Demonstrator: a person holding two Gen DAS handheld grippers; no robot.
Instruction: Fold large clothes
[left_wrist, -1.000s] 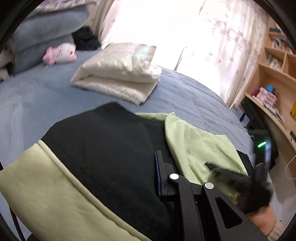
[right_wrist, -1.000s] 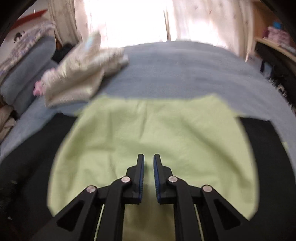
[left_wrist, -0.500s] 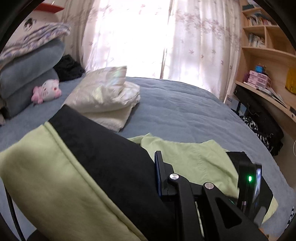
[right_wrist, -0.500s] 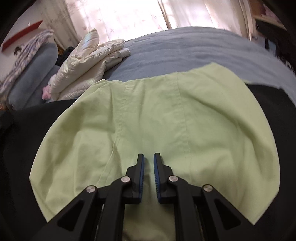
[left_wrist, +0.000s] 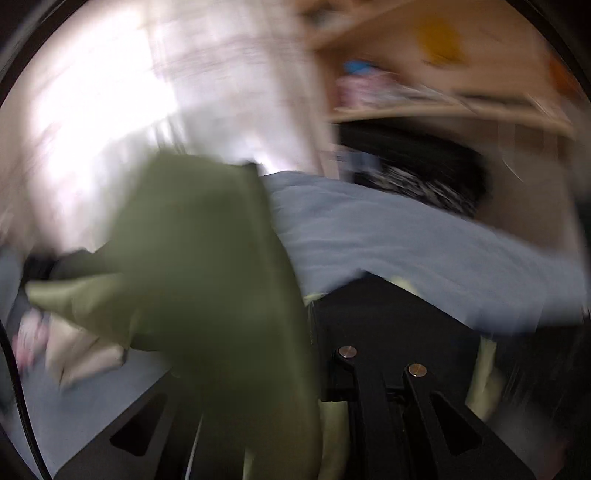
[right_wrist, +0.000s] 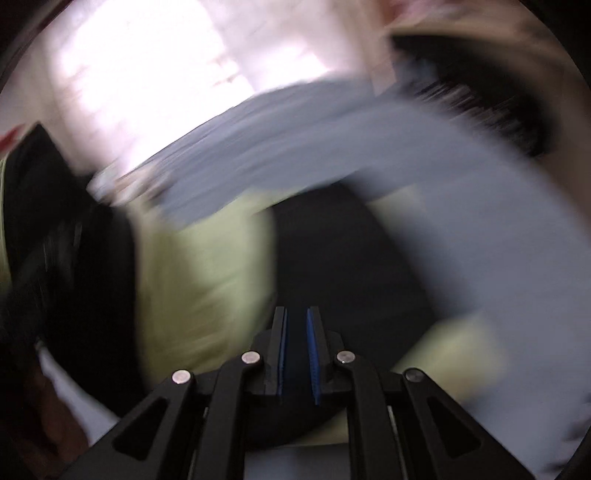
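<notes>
Both frames are smeared with blur. The left tongs (left_wrist: 314, 332) are clamped on the green and black jacket (left_wrist: 207, 258), which hangs lifted above the blue bed (left_wrist: 406, 236). The right tongs (right_wrist: 297, 350) are nearly closed on a dark fold of the same jacket (right_wrist: 332, 258), the rest spread on the bed (right_wrist: 498, 240).

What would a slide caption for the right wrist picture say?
Motion-blurred view: right gripper nearly shut over a green-and-black garment on a blue bed.
</notes>
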